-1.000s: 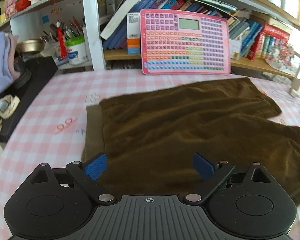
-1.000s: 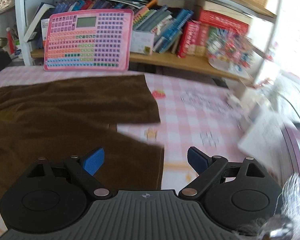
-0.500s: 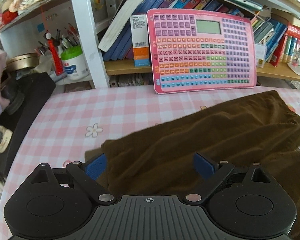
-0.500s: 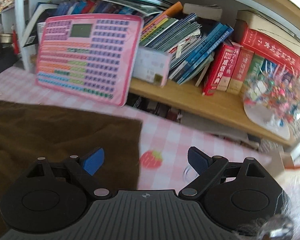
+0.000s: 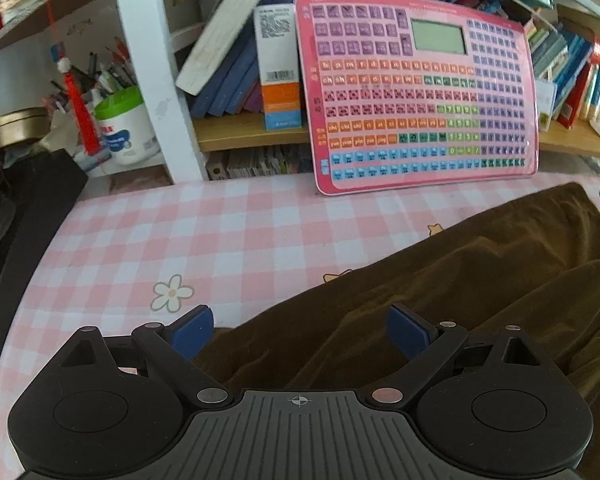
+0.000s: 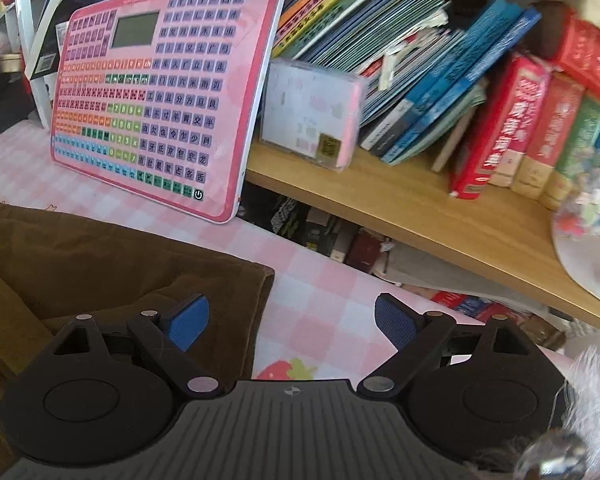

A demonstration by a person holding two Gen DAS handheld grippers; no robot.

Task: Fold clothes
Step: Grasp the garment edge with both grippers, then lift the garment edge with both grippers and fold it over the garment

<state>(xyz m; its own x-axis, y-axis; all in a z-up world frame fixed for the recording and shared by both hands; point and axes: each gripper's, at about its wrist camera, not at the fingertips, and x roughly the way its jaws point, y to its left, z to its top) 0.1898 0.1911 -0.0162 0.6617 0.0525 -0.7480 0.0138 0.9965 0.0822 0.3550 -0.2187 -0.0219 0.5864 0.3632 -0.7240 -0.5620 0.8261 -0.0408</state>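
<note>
Dark brown trousers (image 5: 480,280) lie flat on a pink checked tablecloth (image 5: 200,232). My left gripper (image 5: 300,330) is open, low over the garment's far left corner, with the cloth edge running between its blue pads. In the right wrist view the trousers (image 6: 120,272) end in a far right corner. My right gripper (image 6: 290,322) is open over that corner; its left pad is above the cloth and its right pad is above bare tablecloth (image 6: 324,304).
A pink learning tablet (image 5: 416,96) leans against the bookshelf at the table's back edge, with books (image 6: 420,60) on a wooden shelf (image 6: 440,216) beside it. A white tub of pens (image 5: 124,124) and dark items stand at the left.
Both grippers moved forward and down over the trousers toward the far edge, left to the far left corner, right to the far right corner. Both stayed open.
</note>
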